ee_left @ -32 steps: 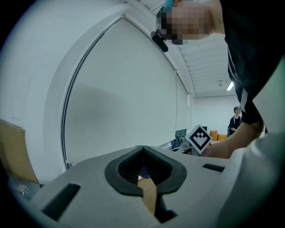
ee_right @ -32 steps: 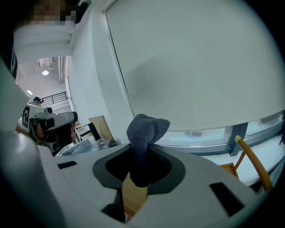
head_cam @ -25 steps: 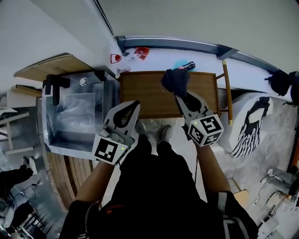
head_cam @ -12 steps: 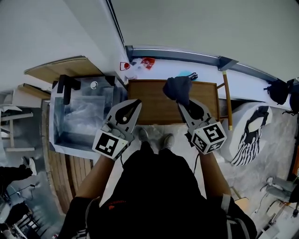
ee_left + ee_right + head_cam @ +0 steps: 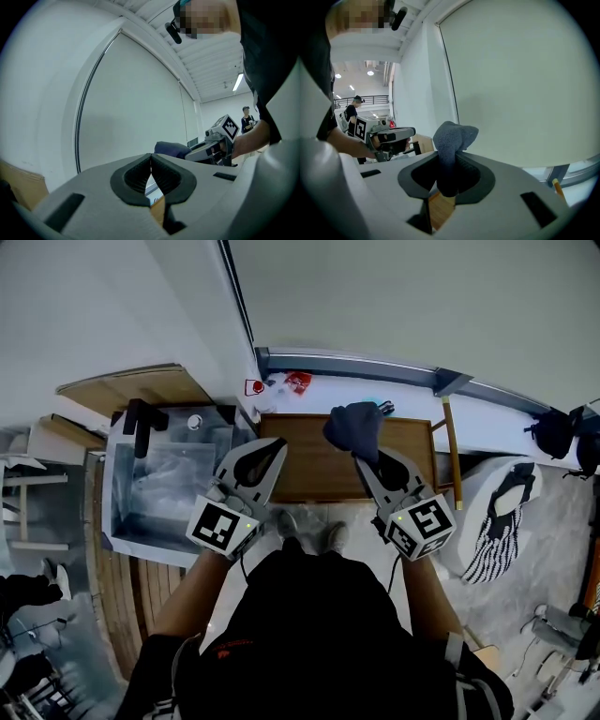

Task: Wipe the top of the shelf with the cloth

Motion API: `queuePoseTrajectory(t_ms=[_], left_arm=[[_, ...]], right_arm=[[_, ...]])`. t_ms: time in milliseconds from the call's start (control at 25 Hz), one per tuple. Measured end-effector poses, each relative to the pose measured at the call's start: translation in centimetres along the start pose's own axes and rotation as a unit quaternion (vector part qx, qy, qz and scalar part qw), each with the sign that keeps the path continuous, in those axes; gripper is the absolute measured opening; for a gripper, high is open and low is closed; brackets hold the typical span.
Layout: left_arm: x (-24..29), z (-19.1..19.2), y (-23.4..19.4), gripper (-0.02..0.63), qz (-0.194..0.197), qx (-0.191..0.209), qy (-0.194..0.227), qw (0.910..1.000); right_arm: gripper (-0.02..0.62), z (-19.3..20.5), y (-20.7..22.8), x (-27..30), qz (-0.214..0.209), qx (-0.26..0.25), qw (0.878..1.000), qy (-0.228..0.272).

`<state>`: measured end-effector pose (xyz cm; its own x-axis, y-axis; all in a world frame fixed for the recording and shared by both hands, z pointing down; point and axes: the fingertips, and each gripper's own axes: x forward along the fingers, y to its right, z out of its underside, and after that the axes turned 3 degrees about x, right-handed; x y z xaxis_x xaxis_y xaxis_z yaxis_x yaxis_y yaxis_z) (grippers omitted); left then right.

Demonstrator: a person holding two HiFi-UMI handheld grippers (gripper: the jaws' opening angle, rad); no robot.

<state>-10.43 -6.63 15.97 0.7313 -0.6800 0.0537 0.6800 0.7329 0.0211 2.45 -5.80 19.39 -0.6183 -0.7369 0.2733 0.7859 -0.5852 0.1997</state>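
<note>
Two grippers are held over a brown wooden shelf (image 5: 309,465) that stands against a pale wall, with the person's shoes (image 5: 330,538) just in front of it. Right gripper (image 5: 367,452): the jaws are pinched on a dark blue-grey cloth (image 5: 354,426). In the right gripper view the cloth rises in a bunched lump above the jaw tips, and a lower fold hangs between the pads. In the head view the cloth lies over the rear right part of the shelf top; whether it touches the wood cannot be told. Left gripper (image 5: 272,448): the jaws are pressed together at their tips, with nothing between them. It is held over the front left corner of the shelf, well apart from the cloth. In the left gripper view the right gripper and its cloth show beyond the closed tips, and a strip of shelf wood shows through the gap below the tips. Left of the shelf stands a shiny box (image 5: 159,486). A wooden stick (image 5: 452,451) stands along the shelf's right side, and a striped item (image 5: 497,517) lies further right. A red-and-white item (image 5: 298,382) lies behind the shelf, by the wall.
</note>
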Motion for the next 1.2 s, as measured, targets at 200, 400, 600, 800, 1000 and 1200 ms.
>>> queuePoseTrajectory(t_ms=[200, 400, 600, 800, 1000, 1200], left_arm=[[0.0, -0.3, -0.2, 0.02, -0.001, 0.002, 0.005, 1.0], [0.1, -0.4, -0.2, 0.02, -0.005, 0.002, 0.007, 1.0], [0.3, -0.4, -0.4, 0.02, -0.011, 0.001, 0.007, 0.9999], [0.7, -0.4, -0.5, 0.02, -0.014, 0.0, 0.007, 0.9999], [1.2, -0.4, -0.4, 0.02, -0.016, -0.001, 0.005, 0.9999], [1.5, -0.4, -0.3, 0.02, -0.019, -0.001, 0.005, 0.9998]], right_arm=[[0.084, -0.4, -0.6, 0.1, -0.004, -0.011, 1.0, -0.001], [0.084, -0.4, -0.9, 0.4, -0.012, -0.009, 1.0, -0.002], [0.083, -0.8, -1.0, 1.0, -0.022, -0.018, 1.0, -0.003], [0.083, -1.0, -0.8, 1.3, -0.026, -0.018, 0.999, -0.004], [0.083, -0.9, -0.3, 1.4, -0.028, -0.019, 0.999, -0.008], [0.083, -1.1, 0.0, 1.5, -0.032, -0.02, 0.999, -0.009]])
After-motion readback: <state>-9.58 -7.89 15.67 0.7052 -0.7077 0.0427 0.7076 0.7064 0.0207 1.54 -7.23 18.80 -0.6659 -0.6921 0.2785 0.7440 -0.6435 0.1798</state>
